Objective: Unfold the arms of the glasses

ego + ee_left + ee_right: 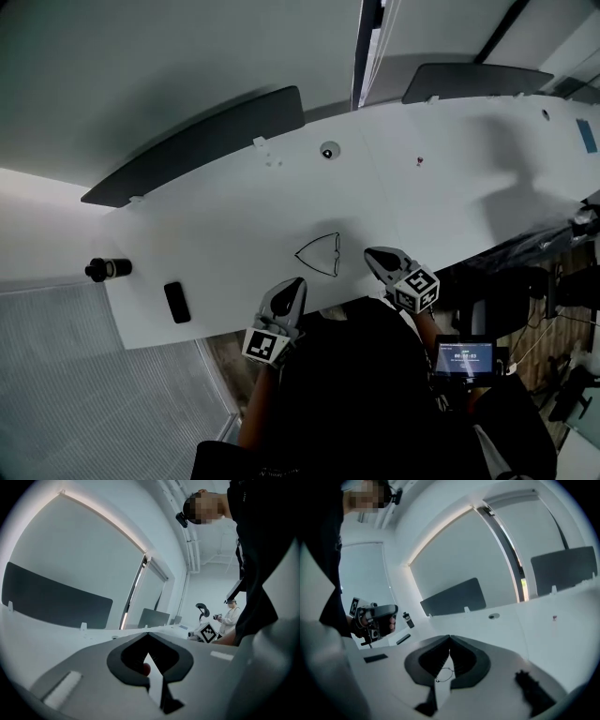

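A pair of thin wire-framed glasses lies on the white table near its front edge. In the right gripper view a bit of the frame shows through the gap low between the jaws. My left gripper hovers just in front of the glasses and a little to their left, jaws shut and empty; its tips meet in its own view. My right gripper sits close to the right of the glasses, also shut with nothing held, its tips touching. Neither gripper touches the glasses.
A black cylinder stands at the table's left edge, and a flat black slab lies near the front left corner. Dark partition panels line the far edge. A round grommet sits mid-table. A small lit screen is by my right side.
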### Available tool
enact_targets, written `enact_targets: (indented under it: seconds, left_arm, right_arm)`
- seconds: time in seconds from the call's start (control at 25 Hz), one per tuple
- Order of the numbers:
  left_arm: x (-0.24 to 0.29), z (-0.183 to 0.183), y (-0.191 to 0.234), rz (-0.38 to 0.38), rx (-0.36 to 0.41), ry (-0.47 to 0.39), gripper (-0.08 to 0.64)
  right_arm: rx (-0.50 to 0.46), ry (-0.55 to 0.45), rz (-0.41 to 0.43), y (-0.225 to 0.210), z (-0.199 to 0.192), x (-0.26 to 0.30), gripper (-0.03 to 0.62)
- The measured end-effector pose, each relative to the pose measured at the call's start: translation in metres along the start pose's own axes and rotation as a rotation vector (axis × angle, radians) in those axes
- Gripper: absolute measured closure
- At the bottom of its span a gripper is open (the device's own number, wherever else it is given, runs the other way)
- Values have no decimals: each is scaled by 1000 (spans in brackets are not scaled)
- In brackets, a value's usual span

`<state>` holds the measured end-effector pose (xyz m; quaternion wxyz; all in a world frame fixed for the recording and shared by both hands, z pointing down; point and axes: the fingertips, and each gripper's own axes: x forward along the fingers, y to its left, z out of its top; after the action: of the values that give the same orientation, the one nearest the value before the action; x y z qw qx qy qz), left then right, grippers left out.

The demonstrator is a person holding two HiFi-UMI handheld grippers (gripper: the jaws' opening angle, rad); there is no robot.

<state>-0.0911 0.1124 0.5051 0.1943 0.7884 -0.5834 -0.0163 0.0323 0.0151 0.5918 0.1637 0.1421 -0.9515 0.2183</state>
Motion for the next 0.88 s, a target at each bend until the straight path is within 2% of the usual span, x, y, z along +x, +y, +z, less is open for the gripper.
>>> enact_targets:
  seconds: [0.08,0.28,0.44,0.64,0.72,0.8,0.88]
  left_arm:
    - [-4,-7,7,-21,-5,21,557]
    - [-8,-12,27,-71,4,34,557]
    - [-6,-5,34,-55,-30,66,557]
    - [-6,-15,38,-46,-28,55,557]
    - [-7,-20,38,-48,-19,46,557]
    - [-8,-24,36,-49,-12,40,557]
    - [-9,-23,34,-41,-33,48,557]
  right_arm:
    - [57,53,-5,-6,-16,12,584]
    - [123,199,-1,-10,-60,38,583]
    - [274,236,0,-19,-83,52,583]
    - [358,310,23,-18,-103,68,580]
    - [394,331,33,-16,-105,74,542]
    - [371,347,16,-14,-101,79,529]
    - [302,371,-15,-13,-93,83,529]
